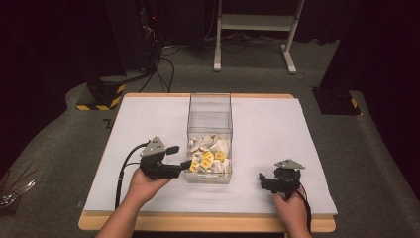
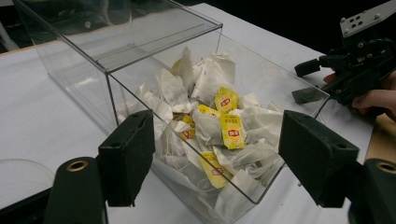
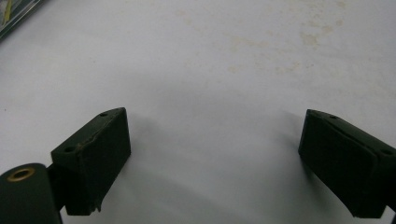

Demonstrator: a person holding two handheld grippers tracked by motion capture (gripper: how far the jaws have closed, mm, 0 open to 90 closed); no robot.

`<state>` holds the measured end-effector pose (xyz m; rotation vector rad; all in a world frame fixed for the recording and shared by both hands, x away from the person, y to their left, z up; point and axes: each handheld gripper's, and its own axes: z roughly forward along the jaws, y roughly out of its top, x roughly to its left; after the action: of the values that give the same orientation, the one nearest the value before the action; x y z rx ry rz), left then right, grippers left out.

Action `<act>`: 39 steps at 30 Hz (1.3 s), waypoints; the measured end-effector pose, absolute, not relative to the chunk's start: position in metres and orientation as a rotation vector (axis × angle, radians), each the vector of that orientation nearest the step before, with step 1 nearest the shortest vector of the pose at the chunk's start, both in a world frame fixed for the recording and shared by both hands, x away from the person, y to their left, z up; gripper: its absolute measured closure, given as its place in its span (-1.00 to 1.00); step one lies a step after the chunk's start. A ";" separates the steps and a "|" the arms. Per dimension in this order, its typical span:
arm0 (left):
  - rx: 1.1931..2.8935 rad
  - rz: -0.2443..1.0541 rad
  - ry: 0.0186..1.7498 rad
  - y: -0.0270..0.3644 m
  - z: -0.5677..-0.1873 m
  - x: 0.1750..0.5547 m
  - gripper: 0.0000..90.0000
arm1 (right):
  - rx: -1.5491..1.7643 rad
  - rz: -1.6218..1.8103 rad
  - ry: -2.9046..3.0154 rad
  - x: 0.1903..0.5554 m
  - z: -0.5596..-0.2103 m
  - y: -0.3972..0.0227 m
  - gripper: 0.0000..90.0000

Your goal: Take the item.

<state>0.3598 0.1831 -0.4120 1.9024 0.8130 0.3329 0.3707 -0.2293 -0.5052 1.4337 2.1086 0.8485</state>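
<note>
Dozens of tea bags (image 2: 219, 126) fill the clear box (image 1: 209, 116) on the counter (image 1: 138, 119); light, soft, tearable; your left tongs (image 2: 217, 161) and right tongs (image 3: 215, 158) gape empty; pinch one paper body gently.

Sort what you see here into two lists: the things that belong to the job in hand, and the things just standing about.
Part of the job:
clear box
tea bags
left gripper, jaws open at the box's near end
right gripper, open, nothing between its jaws

Just standing about:
white frame on the floor behind
striped stand bases
</note>
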 end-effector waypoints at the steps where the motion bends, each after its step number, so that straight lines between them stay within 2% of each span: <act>1: 1.905 0.332 0.813 0.182 -0.412 0.360 -0.39 | 1.434 0.849 2.109 0.371 -0.505 -0.229 -0.80; 26: 1.958 0.290 0.777 0.153 -0.410 0.380 -0.33 | 1.434 0.849 2.109 0.371 -0.505 -0.229 -0.79; 39: 2.043 0.254 0.805 0.142 -0.417 0.398 -0.27 | 1.433 0.849 2.109 0.371 -0.505 -0.229 -0.79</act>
<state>0.3981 0.1418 -0.4167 2.0427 0.8054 0.2542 0.3706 -0.2293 -0.5052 1.4333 2.1089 0.8494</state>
